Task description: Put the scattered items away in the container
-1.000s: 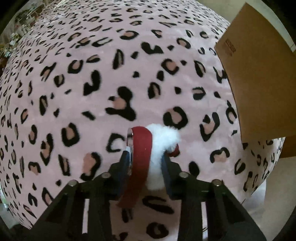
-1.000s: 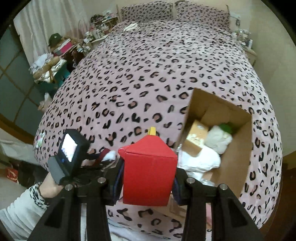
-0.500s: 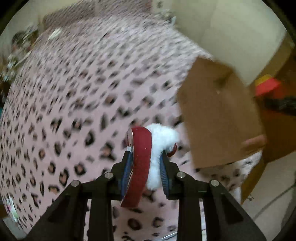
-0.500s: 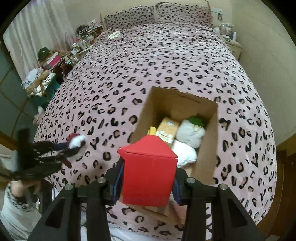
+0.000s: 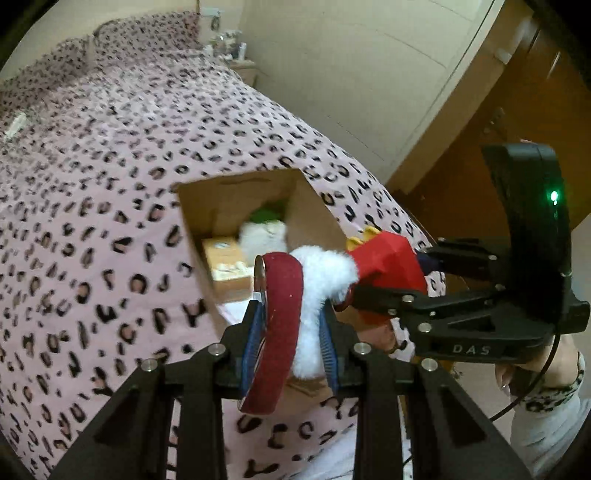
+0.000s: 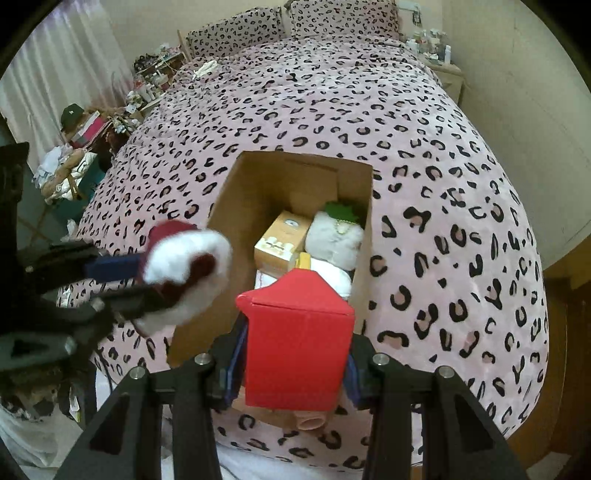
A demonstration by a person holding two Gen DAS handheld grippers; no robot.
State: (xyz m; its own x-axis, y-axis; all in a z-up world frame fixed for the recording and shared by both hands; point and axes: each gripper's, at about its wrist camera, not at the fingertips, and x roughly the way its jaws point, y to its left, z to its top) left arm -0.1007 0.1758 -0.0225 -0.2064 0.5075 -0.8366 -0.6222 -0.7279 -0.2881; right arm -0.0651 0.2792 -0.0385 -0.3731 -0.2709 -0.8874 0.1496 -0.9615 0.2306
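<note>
A: At the near edge of the open brown cardboard box (image 6: 236,206), what is each gripper carrying?

B: The right gripper (image 6: 293,363) has its two fingers closed most of the way on a red paper carton with a peaked top and a yellow tab (image 6: 297,341). The pads press both side walls, and the carton stands upright just in front of the box's near wall.

A: And the left one?

B: The left gripper (image 5: 288,341) is nearly closed on a dark red band trimmed with white fluff (image 5: 282,314). The band stands on edge between the blue pads, its fluffy part bulging out toward the box. From the right wrist camera it hangs just left of the box's left wall, blurred.

A: So neither item is inside?

B: Neither. Both are held in the air beside the box, close to each other; in the left wrist view the carton sits just right of the fluff, and I cannot tell whether they touch.

A: What is in the box already?

B: A small tan carton with white print (image 6: 280,240) on the left of the box floor, a white plush toy with a green top (image 6: 338,236) to its right against the right wall, and some white cloth (image 6: 328,275) nearer the front.

A: Where does the box sit?

B: On a pink leopard-print bedspread (image 6: 443,206), near the foot of the bed. Beyond the box the bedspread runs up to two matching pillows (image 6: 291,26) at the head. A sleeved hand (image 5: 539,373) grips the right gripper's handle.
</note>
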